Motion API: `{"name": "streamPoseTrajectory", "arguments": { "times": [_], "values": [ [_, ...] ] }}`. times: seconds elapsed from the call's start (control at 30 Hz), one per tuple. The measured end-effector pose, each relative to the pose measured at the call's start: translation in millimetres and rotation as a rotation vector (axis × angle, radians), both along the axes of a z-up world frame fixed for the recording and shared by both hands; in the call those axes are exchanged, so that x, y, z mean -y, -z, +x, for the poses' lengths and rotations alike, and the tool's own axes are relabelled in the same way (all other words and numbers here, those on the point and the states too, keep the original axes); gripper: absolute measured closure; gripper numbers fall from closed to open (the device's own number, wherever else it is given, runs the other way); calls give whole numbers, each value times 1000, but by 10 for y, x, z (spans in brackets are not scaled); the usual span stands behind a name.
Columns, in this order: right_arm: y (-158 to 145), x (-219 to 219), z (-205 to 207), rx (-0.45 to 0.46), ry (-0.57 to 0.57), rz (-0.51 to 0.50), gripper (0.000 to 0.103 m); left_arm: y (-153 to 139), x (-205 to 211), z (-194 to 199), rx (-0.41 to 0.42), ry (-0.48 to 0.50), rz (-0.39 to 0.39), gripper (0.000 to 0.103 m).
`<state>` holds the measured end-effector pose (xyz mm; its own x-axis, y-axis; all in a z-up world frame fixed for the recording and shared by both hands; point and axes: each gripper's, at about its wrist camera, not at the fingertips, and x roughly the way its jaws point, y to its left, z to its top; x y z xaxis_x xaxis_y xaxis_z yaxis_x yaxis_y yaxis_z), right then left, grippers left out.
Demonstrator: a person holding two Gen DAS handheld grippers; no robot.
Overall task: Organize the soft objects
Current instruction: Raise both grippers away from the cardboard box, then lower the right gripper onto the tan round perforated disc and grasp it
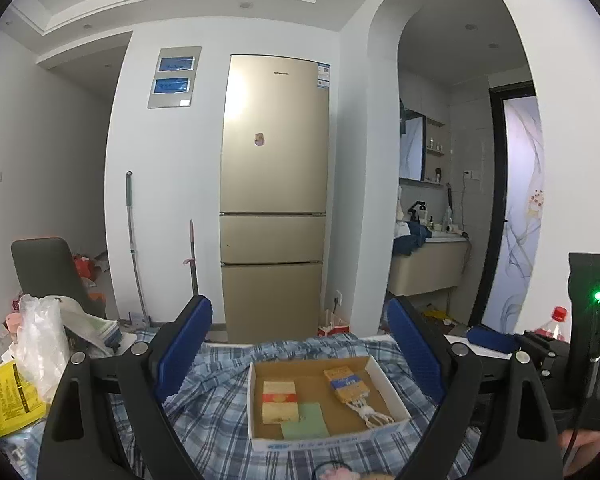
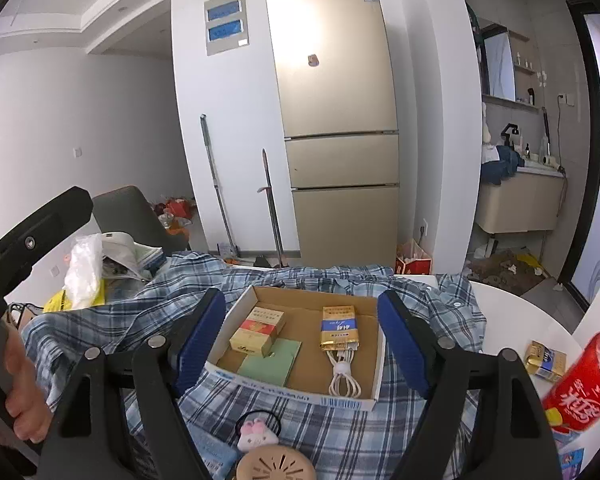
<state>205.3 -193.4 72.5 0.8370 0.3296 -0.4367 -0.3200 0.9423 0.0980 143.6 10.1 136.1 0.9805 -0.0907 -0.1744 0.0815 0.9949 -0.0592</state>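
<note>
A shallow cardboard box (image 2: 236, 312) lies on a blue plaid shirt (image 2: 112, 320) spread over the table. In it are a red-and-cream carton (image 2: 256, 330), a green card (image 2: 270, 362), a gold-and-blue pack (image 2: 339, 328) and a coiled white cable (image 2: 343, 374). A pink plush hair tie (image 2: 256, 432) and a tan round disc (image 2: 274, 465) lie in front of the box. My right gripper (image 2: 302, 340) is open over the box. My left gripper (image 1: 300, 354) is open above the box (image 1: 384, 376). Both are empty.
A red bottle (image 2: 584, 384) and a second gold-and-blue pack (image 2: 544, 360) lie at right on the white table. A clear plastic bag (image 1: 44, 344), a yellow packet (image 1: 8, 396) and papers clutter the left. A chair (image 1: 48, 272) and a gold fridge (image 1: 274, 200) stand behind.
</note>
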Motion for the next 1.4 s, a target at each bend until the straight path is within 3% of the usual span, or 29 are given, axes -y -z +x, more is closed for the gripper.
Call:
{"name": "streamPoseTrajectory", "arguments": {
  "times": [0.13,0.2,0.4,0.7,0.87,1.1,1.4],
  "values": [
    [-2,76,-206,17,-7,17,19,43,-51,-215,20,-10,1,10],
    [3,106,-299,27,-9,21,19,83,-53,-296,19,-6,7,0],
    [45,191,-495,65,-5,52,1,242,-103,-466,19,-4,3,0],
    [358,214,-548,86,10,28,0,587,-182,-480,-40,20,-11,0],
    [567,212,-507,72,17,7,0,792,-146,-473,-50,14,22,0],
    [757,229,-446,46,11,17,0,1087,-217,-395,-86,24,-30,0],
    [956,225,-388,-2,-8,14,0,1335,-139,-289,-139,17,23,0]
  ]
}}
